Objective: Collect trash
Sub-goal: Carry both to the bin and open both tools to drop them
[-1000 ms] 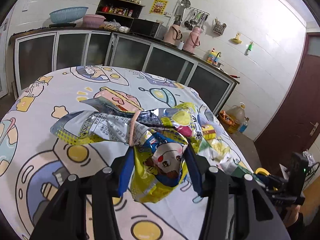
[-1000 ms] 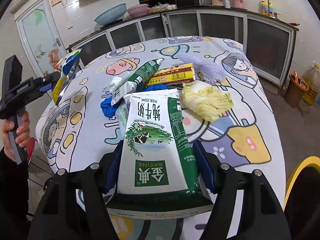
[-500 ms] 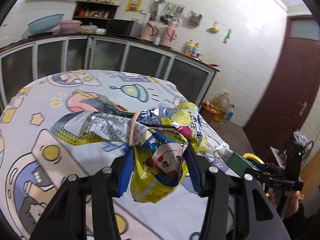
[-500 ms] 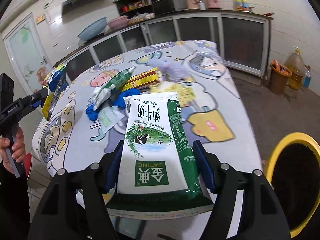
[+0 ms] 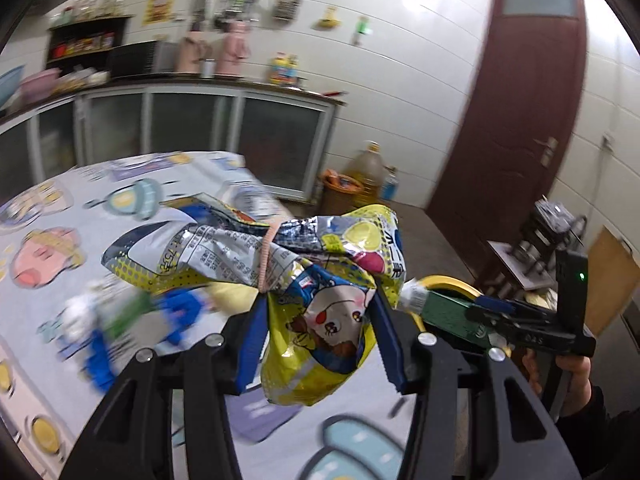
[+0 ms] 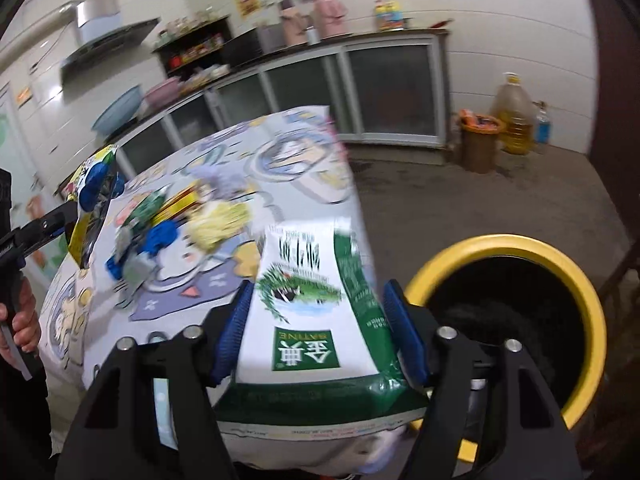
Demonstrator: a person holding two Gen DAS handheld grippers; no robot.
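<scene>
Green-and-white milk pouch [image 6: 308,316] in the right wrist view: green label w/ "SATINE" over two big white Chinese chars, seen upside down; the smaller print above is too blurred to read. Crumpled snack bag [image 5: 288,268] in the left wrist view: "75" legible on the silver panel, rest of the print too small.

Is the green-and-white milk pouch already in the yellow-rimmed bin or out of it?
Out: the green-and-white milk pouch sits between the right gripper fingers, beside the yellow-rimmed bin.
</scene>
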